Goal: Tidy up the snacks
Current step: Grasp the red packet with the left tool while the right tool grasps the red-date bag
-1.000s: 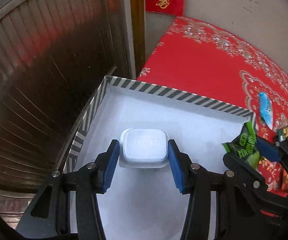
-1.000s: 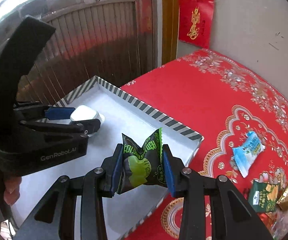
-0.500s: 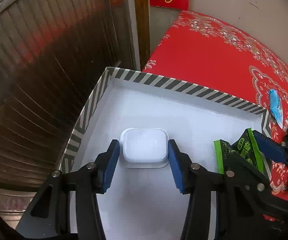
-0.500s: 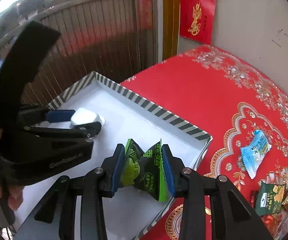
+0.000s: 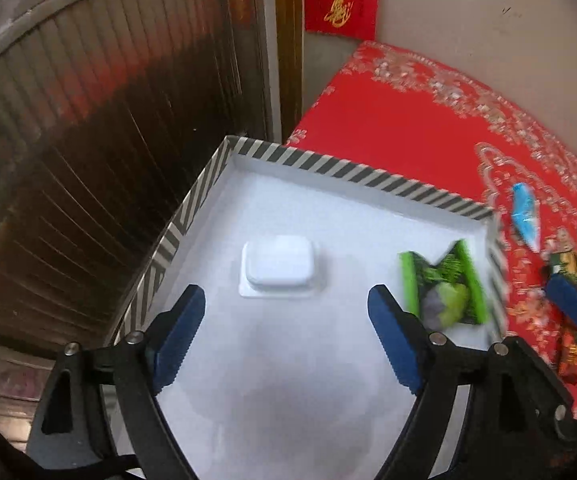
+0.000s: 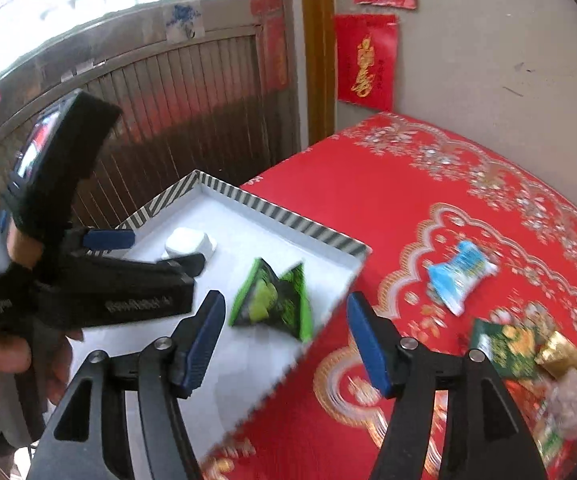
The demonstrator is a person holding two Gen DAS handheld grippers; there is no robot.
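Note:
A white box (image 5: 328,168) with a striped rim sits on the red tablecloth. A white jelly cup (image 5: 277,265) lies inside it, just ahead of my open, empty left gripper (image 5: 284,320). A green snack packet (image 5: 442,288) lies in the box near its right wall; it also shows in the right wrist view (image 6: 274,302). My right gripper (image 6: 284,320) is open and empty, just behind that packet, over the box's right edge (image 6: 328,240). The jelly cup (image 6: 188,242) shows partly behind the left gripper body.
A blue packet (image 6: 460,276) and a pile of green, gold and red snacks (image 6: 528,356) lie on the red cloth (image 6: 368,184) right of the box. A wooden slatted door (image 5: 88,140) stands left; a wall is behind.
Both grippers opened. The left let go of the jelly cup and the right let go of the green packet; both now lie in the box. Both grippers pulled back.

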